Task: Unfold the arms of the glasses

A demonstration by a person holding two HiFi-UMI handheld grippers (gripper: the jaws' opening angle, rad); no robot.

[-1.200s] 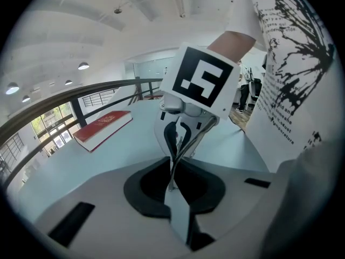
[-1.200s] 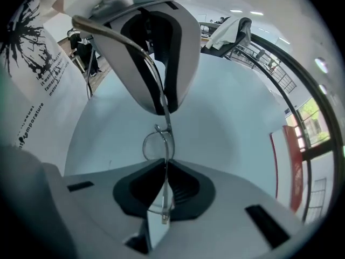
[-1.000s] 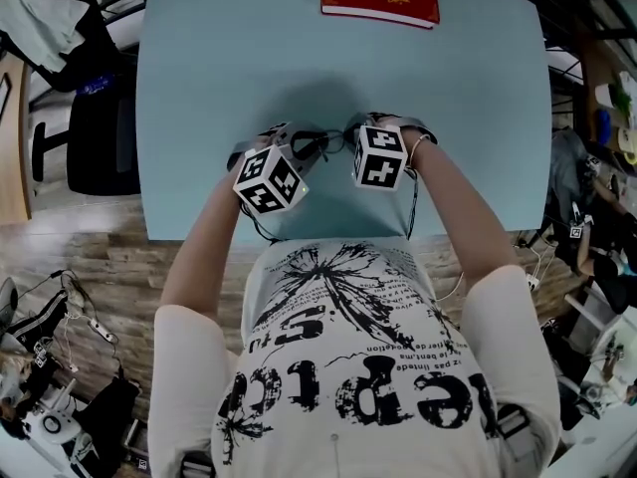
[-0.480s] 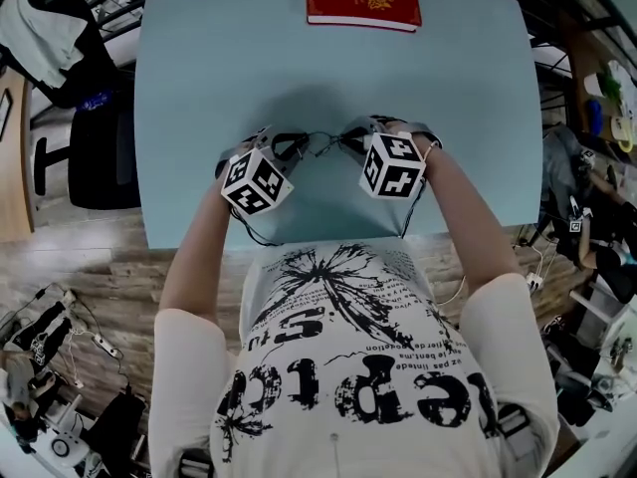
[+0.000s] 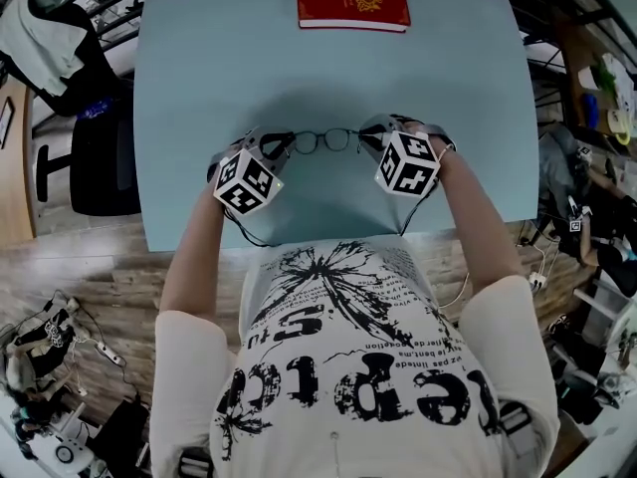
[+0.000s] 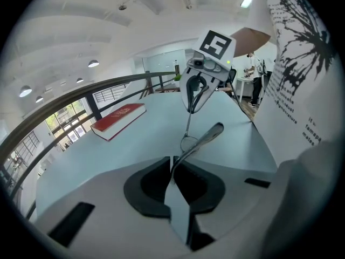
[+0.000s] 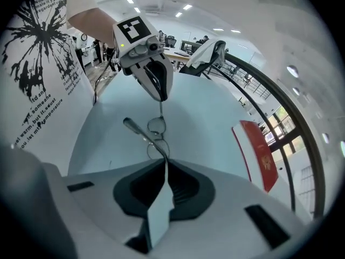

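Left gripper (image 5: 282, 143) is clamping one end of the glasses (image 5: 326, 140), right gripper (image 5: 370, 139) the other. They're hanging over the table (image 5: 199, 68), well short of the red book (image 5: 352, 0)

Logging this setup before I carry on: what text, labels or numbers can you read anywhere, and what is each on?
Red hardcover book: gold emblem and lettering, too small to read.
White T-shirt: large black print, upside down and distorted, not reliably readable.
Black-and-white marker cubes: square patterns only, no words.
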